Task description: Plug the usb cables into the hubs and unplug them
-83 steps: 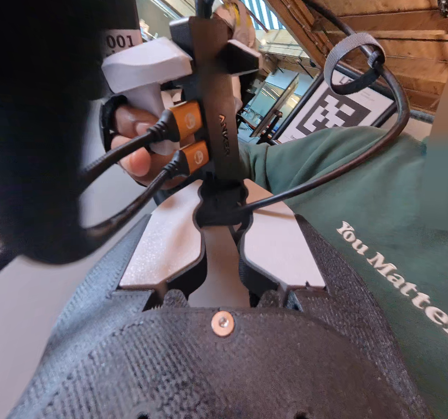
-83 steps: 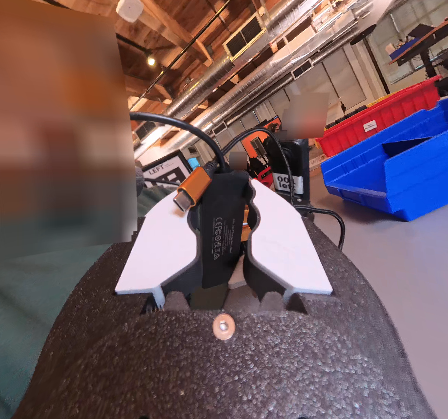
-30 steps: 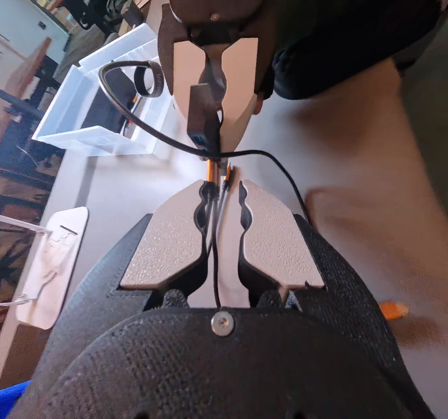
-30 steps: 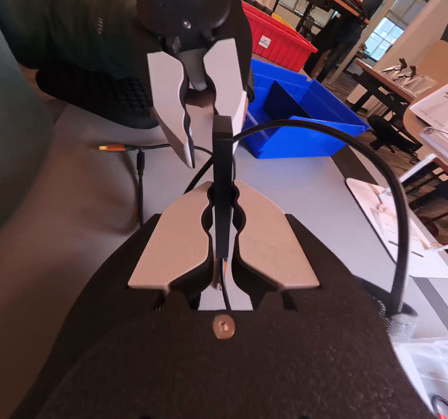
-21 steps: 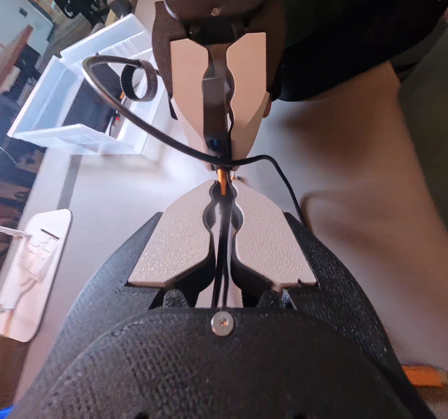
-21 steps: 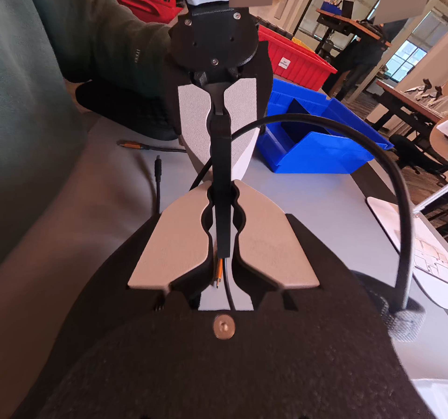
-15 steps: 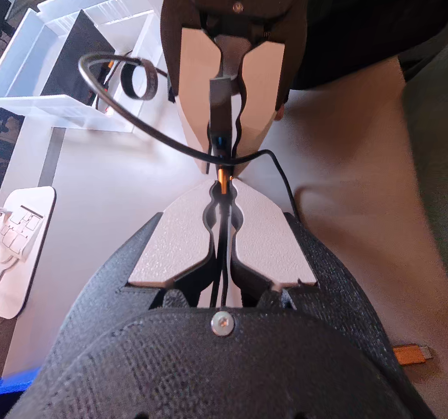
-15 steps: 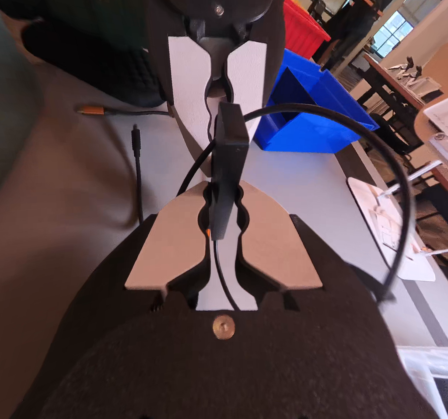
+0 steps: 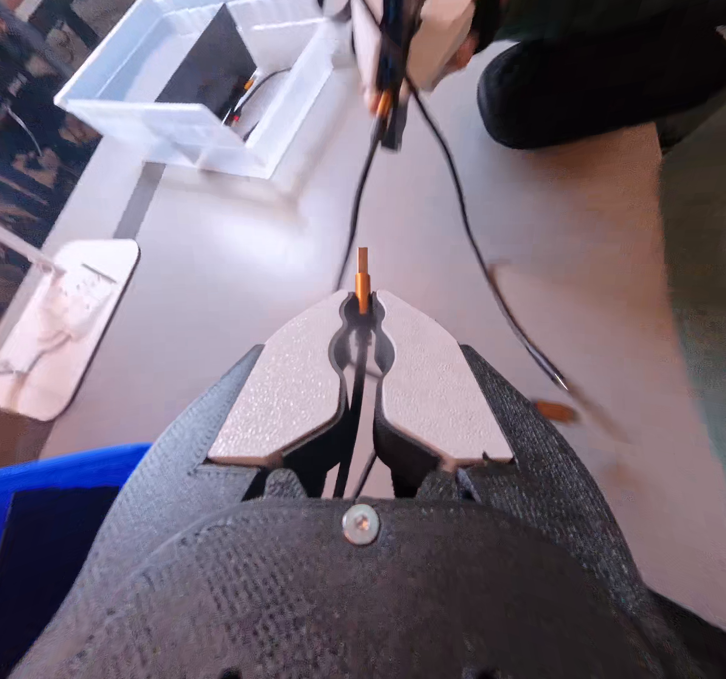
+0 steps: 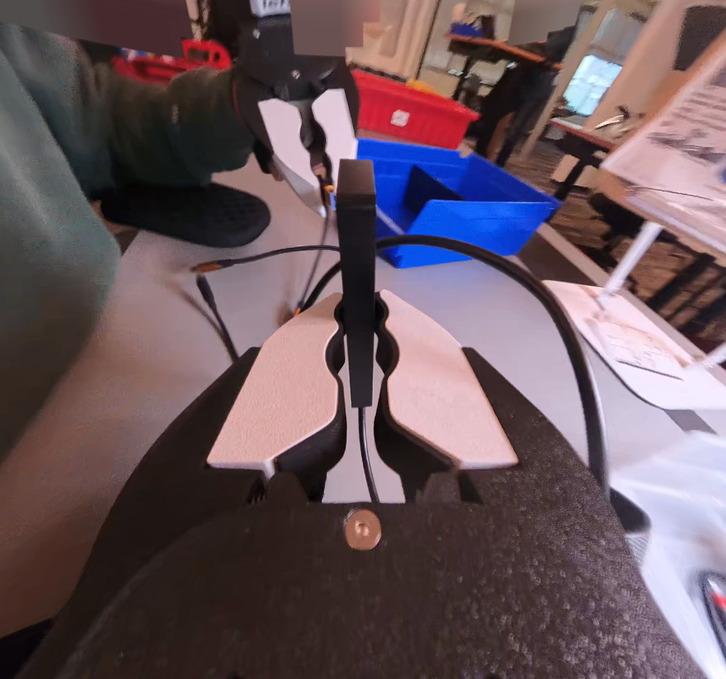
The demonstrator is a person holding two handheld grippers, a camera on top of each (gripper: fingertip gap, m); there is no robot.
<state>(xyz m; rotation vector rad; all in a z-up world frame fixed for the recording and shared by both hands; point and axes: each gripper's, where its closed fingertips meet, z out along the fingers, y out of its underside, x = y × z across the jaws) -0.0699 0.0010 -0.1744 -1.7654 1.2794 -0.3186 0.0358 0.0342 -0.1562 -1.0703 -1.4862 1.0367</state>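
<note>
My left gripper (image 9: 362, 295) is shut on an orange USB plug (image 9: 362, 286); the plug's metal tip sticks out free in front of the fingertips. My right gripper (image 10: 358, 300) is shut on a thin black hub (image 10: 355, 267), held edge-on and upright. In the left wrist view the right gripper (image 9: 393, 82) is farther off with the hub (image 9: 393, 121), and another orange plug (image 9: 383, 104) still sits in it. In the right wrist view the left gripper (image 10: 322, 204) is beyond the hub, apart from it. Black cables trail from both over the grey table (image 9: 235, 267).
A white bin (image 9: 129, 106) stands at the far left and a white placard stand (image 9: 59, 326) nearer. A blue bin (image 10: 471, 224) and a red bin (image 10: 408, 110) are behind. A loose orange connector (image 10: 206, 267) and a black plug (image 10: 204, 285) lie on the table. A person's green sleeve (image 10: 157, 129) is close. One gripper's finger ends stand about 12 cm off the other's.
The orange plug in my left gripper has come out of the hub. The two grippers, nose to nose before, have drawn apart, and the cable between them is stretched out.
</note>
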